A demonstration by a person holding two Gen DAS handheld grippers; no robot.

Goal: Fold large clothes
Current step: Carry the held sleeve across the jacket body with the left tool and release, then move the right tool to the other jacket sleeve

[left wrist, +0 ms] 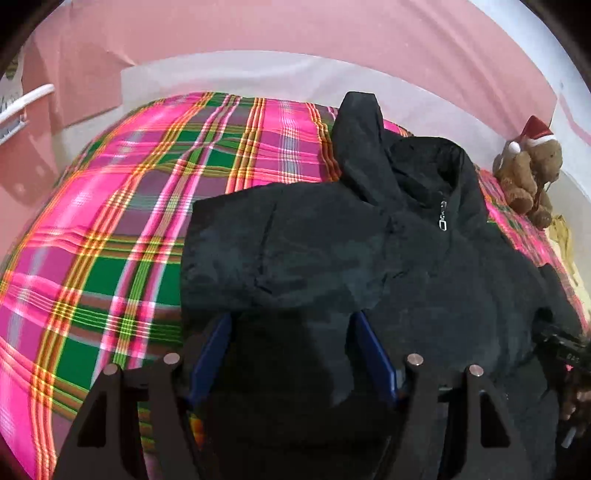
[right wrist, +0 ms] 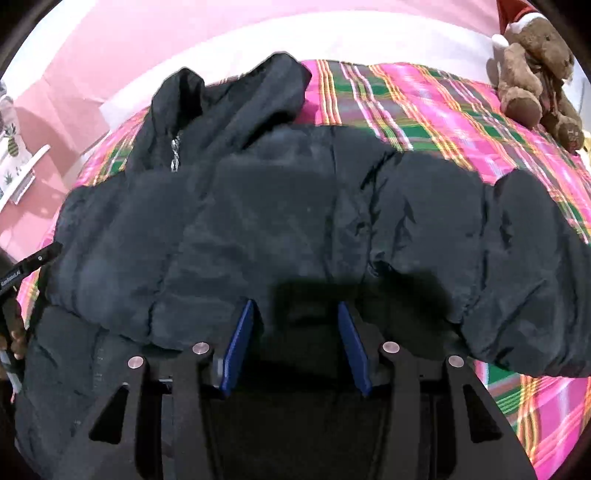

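A black hooded puffer jacket (left wrist: pixel 369 236) lies front up on the plaid bed cover, zipper pull (left wrist: pixel 443 219) near the collar and hood toward the wall. Its left sleeve is folded across the chest. My left gripper (left wrist: pixel 291 332) is open, its blue pads (left wrist: pixel 214 347) low over the jacket's lower left part. In the right wrist view the jacket (right wrist: pixel 277 221) fills the middle, its right sleeve (right wrist: pixel 517 277) spread sideways. My right gripper (right wrist: pixel 295 321) is open, hovering over the jacket's lower edge, holding nothing.
The pink, green and yellow plaid cover (left wrist: pixel 110 221) spreads left of the jacket. Brown teddy bears with a Santa hat (left wrist: pixel 528 170) sit at the far right corner, also in the right wrist view (right wrist: pixel 535 74). A pink wall (left wrist: pixel 295 33) stands behind the bed.
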